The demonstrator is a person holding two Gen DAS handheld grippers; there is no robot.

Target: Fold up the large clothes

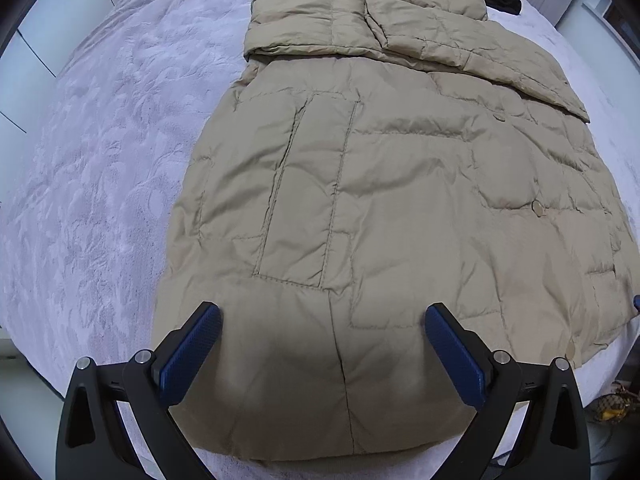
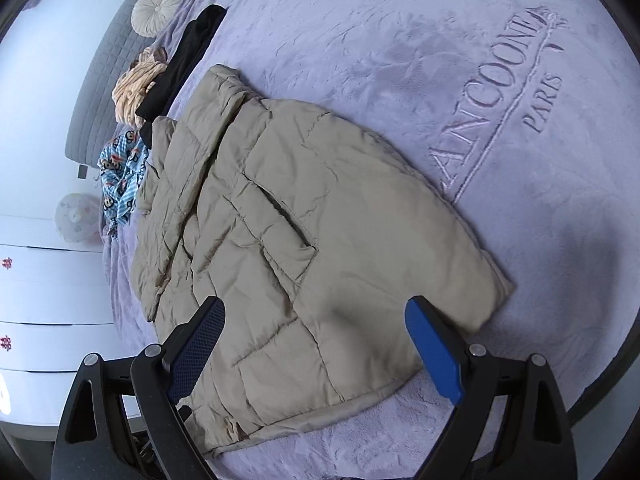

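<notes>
A tan quilted puffer coat (image 1: 380, 184) lies flat on a lavender bed cover (image 1: 100, 152), with its sleeves folded across the upper body. My left gripper (image 1: 322, 354) is open and hovers just over the coat's hem, holding nothing. The same coat (image 2: 304, 248) shows in the right wrist view, running diagonally across the bed cover (image 2: 400, 40). My right gripper (image 2: 316, 354) is open over a bottom corner of the coat near the hem, holding nothing.
A black garment (image 2: 188, 60), a beige cloth (image 2: 134, 88) and a blue patterned cloth (image 2: 122, 176) lie near the head of the bed. A round cushion (image 2: 158, 8) rests on the grey headboard (image 2: 100, 80). White drawers (image 2: 48, 292) stand beside the bed.
</notes>
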